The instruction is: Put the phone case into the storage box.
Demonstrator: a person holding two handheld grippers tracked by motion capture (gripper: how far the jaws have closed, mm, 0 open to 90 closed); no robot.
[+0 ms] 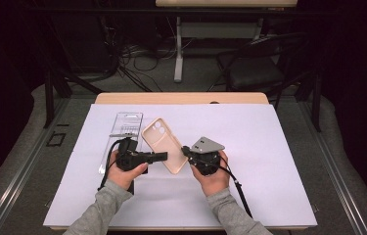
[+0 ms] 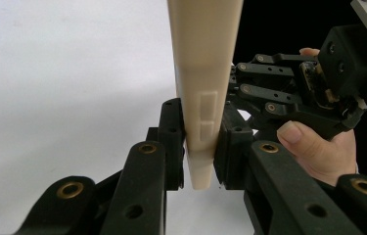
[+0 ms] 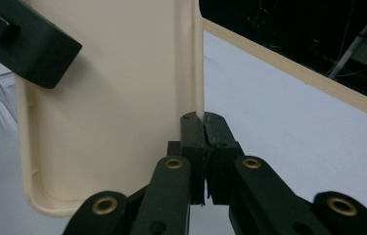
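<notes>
A cream phone case (image 1: 163, 145) is held up over the big white sheet (image 1: 269, 147) on the table, between a clear plastic package (image 1: 125, 128) and the two hands. The left gripper (image 2: 199, 144) is closed on the case's side edge and the right gripper (image 3: 203, 147) pinches the thin rim on the other side. To do this well, I think both should hold snug and steady so the bendy case does not twist or slip; I can read no words or brand on it.

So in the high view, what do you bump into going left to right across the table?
Clear plastic package → left tool → cream phone case → right tool, with its grey plate on top.
</notes>
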